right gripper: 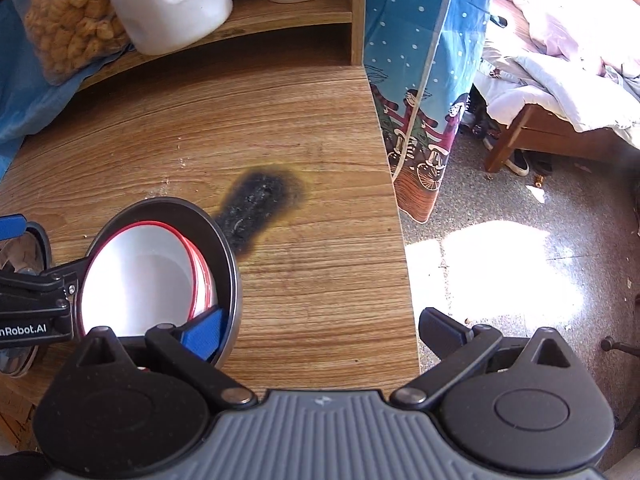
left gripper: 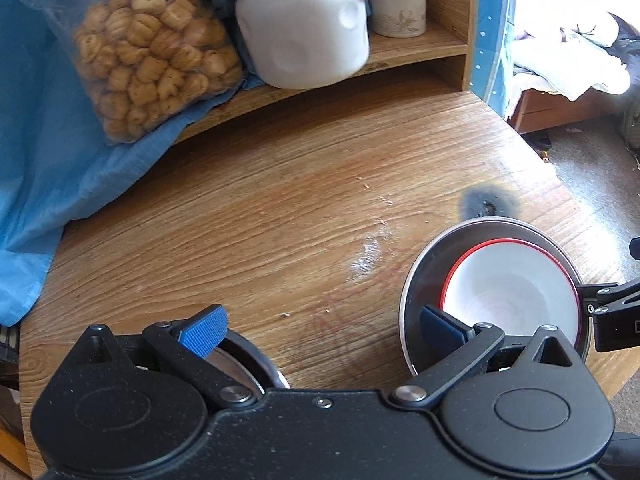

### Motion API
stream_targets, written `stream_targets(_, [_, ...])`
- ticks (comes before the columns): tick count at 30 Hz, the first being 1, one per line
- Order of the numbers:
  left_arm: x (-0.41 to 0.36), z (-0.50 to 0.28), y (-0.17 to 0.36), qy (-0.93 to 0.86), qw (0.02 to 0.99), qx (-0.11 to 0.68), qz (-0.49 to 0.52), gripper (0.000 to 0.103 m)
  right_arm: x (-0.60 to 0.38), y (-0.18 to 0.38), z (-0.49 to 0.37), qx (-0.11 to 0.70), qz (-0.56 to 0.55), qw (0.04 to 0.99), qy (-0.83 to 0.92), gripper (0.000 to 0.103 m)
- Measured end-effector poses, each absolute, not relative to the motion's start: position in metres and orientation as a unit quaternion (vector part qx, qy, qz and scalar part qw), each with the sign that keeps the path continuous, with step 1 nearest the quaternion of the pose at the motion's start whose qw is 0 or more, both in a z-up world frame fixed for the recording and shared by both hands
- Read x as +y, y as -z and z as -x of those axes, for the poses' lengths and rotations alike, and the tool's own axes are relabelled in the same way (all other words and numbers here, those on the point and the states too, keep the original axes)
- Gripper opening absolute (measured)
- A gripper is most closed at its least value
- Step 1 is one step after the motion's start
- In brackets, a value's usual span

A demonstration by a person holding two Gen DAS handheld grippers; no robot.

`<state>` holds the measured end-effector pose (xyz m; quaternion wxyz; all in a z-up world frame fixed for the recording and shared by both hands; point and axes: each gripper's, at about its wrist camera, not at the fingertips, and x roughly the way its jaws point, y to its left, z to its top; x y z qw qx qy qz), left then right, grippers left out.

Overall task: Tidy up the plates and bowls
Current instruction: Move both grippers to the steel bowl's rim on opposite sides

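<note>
The middle of the wooden table (left gripper: 280, 200) lies bare and a gripper could pass there freely; at the back a low shelf (left gripper: 440, 46) blocks the way, with a bag of snacks (left gripper: 148, 52), a white jug (left gripper: 304, 36) and a cup (left gripper: 400, 0) on it; blue cloth (left gripper: 44, 152) covers the left edge; a metal bowl (right gripper: 230, 264) with white bowls (right gripper: 140, 276) inside stands near the front; right of the table the floor (right gripper: 520, 260) is open.

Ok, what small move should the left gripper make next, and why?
Probably shift the left gripper leftward and close on the loose steel bowl by its rim: it sits apart from the red-rimmed white bowls nested in the metal bowl.
</note>
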<state>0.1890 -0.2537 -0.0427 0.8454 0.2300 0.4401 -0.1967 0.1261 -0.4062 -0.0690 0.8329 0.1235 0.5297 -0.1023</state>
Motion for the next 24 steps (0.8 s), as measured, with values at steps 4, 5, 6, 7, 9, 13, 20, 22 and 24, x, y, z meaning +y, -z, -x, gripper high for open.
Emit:
stream_targets(4, [-0.254,-0.191,0.047,0.201,0.842,0.449,-0.224,0.102,-0.406,0.07,-0.127,0.529,-0.123,0.832,0.109,0.103])
stream_targets(5, [-0.253,-0.191,0.048,0.201,0.84,0.452,-0.221,0.102,-0.405,0.07,-0.127,0.529,-0.121,0.833,0.11,0.103])
stream_targets(6, [-0.252,-0.192,0.049,0.202,0.84,0.455,-0.215,0.102,-0.405,0.069,-0.128,0.529,-0.12,0.833,0.111,0.103])
stream_targets(7, [-0.25,-0.193,0.049,0.204,0.84,0.458,-0.209,0.102,-0.405,0.069,-0.128,0.529,-0.119,0.833,0.112,0.103])
stream_targets(9, [-0.248,-0.194,0.049,0.206,0.839,0.461,-0.202,0.102,-0.405,0.069,-0.129,0.528,-0.119,0.833,0.115,0.103])
stream_targets(13, [-0.247,-0.195,0.049,0.209,0.838,0.465,-0.193,0.101,-0.404,0.068,-0.128,0.529,-0.119,0.832,0.118,0.103])
stream_targets(20, [-0.24,-0.197,0.051,0.234,0.829,0.487,-0.145,0.084,-0.403,0.067,-0.125,0.522,-0.129,0.836,0.112,0.092])
stream_targets(22, [-0.237,-0.198,0.051,0.246,0.825,0.491,-0.132,0.076,-0.402,0.065,-0.125,0.519,-0.13,0.838,0.107,0.088])
stream_targets(24, [-0.235,-0.199,0.052,0.252,0.823,0.496,-0.117,0.074,-0.4,0.064,-0.124,0.518,-0.126,0.84,0.104,0.084])
